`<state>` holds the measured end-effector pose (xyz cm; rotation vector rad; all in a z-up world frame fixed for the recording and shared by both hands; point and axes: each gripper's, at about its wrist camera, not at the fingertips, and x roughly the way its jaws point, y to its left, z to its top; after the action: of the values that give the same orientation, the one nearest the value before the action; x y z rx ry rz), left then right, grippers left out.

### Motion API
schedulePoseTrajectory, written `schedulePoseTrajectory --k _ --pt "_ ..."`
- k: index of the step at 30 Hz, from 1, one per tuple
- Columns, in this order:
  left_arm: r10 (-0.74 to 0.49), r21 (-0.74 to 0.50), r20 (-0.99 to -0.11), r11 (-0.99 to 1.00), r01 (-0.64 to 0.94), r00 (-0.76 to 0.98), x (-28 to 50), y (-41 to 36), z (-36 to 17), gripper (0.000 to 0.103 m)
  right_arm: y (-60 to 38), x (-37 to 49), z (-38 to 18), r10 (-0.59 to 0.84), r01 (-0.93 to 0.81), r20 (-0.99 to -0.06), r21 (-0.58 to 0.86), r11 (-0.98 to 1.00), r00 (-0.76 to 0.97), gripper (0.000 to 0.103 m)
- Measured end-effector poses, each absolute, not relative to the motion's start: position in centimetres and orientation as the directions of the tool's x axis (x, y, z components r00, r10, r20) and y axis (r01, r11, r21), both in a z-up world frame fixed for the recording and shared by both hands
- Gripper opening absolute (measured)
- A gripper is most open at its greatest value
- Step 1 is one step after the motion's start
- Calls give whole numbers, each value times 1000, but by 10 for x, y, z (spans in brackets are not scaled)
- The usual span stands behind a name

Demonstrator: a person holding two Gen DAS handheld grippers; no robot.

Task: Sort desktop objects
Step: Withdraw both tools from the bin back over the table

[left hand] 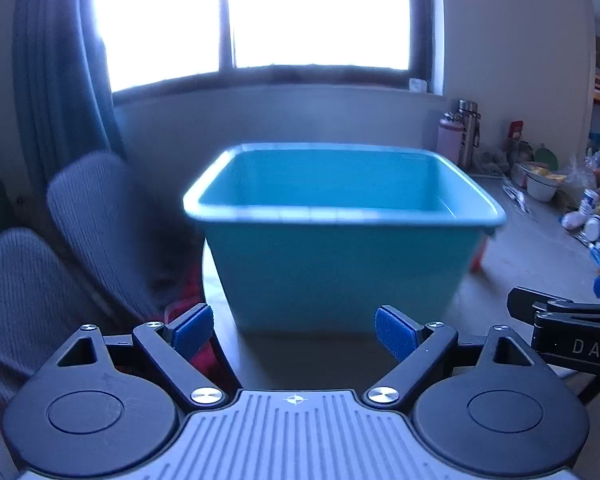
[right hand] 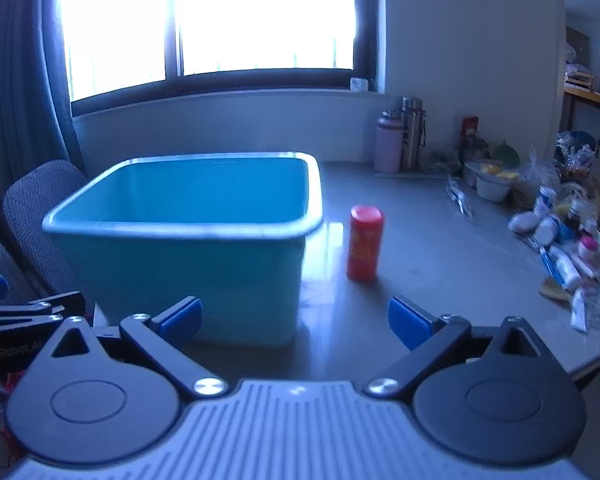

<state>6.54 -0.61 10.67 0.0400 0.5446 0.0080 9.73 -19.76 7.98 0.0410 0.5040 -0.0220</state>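
A teal bin is seen standing upright near the left end of the bench, its opening facing up; no contents can be made out above the part of its floor that shows. A red can is set upright just beside the bin's right wall, apart from it. Further right, along the bench edge, a heap of small bottles and tubes is left loose, well apart from the bin.

The left gripper is held low in front of the bin with its blue pads spread and nothing between them. The right gripper is likewise spread wide and empty, aimed between the bin's corner and the can.

Risk is judged to lie chiefly with the can: being tall and narrow, it could be tipped by a pad brushing its side. The bin could also be shoved by a low approach, and the two grippers, held close together, could be knocked against each other.
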Motion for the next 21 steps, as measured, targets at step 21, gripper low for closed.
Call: schedulePoseTrajectory --k 21 --pt "120 72 -566 993 -97 815 52 -33 50 90 -261 75 26 -28 101 -489 123 987 872 100"
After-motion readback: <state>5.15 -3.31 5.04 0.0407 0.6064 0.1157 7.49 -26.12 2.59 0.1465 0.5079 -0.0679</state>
